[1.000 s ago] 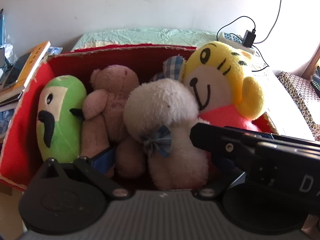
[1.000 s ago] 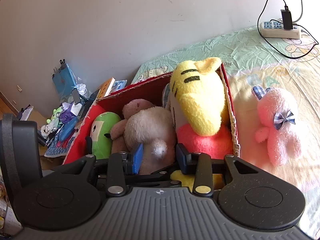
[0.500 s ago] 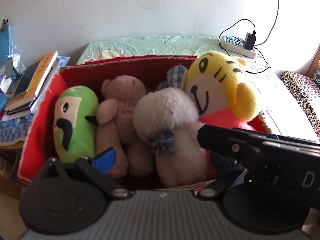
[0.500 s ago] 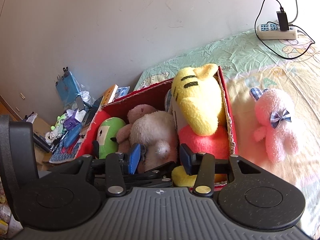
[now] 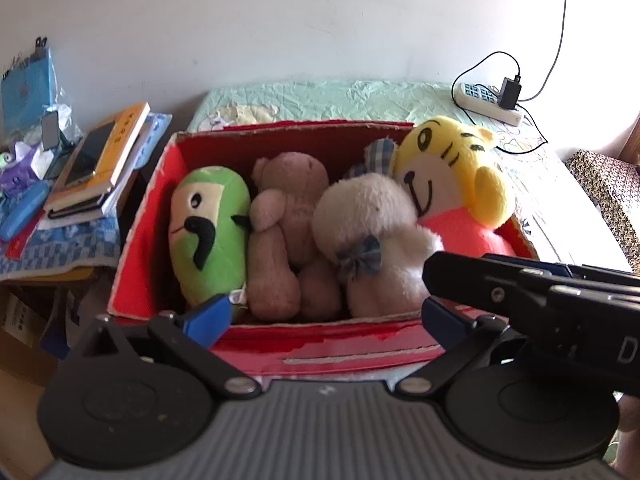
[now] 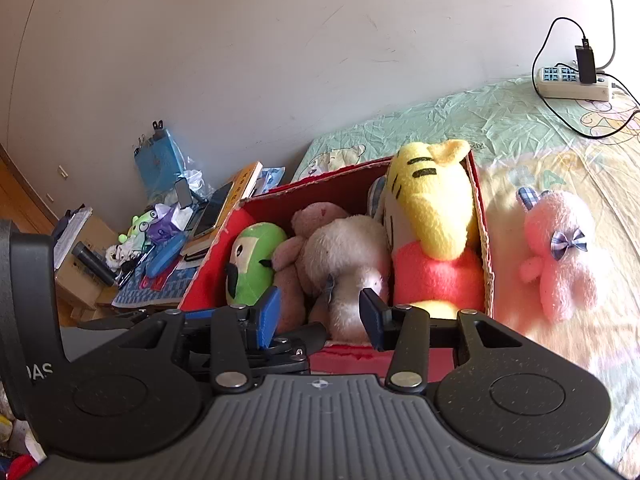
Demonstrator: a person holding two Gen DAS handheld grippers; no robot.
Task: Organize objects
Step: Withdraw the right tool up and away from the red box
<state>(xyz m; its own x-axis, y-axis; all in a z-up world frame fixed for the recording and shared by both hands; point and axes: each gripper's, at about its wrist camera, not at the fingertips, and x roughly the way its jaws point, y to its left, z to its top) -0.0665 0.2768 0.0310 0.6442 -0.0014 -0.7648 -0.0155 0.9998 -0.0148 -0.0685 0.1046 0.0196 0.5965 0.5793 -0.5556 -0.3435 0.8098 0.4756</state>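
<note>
Right wrist view shows my right tongs (image 6: 318,318) spread wide and holding nothing, in front of the red box (image 6: 482,216), where four plush toys sit packed side by side. My left tongs (image 5: 326,316) are wide and empty too, at the box's near wall. One pink bunny (image 6: 560,256) lies on the bed (image 6: 460,120) just beside the box. I judge it comes next: swing right, drop over it, pinch its body.

Both grippers (image 5: 326,320) (image 6: 318,316) agape (empty)
</note>
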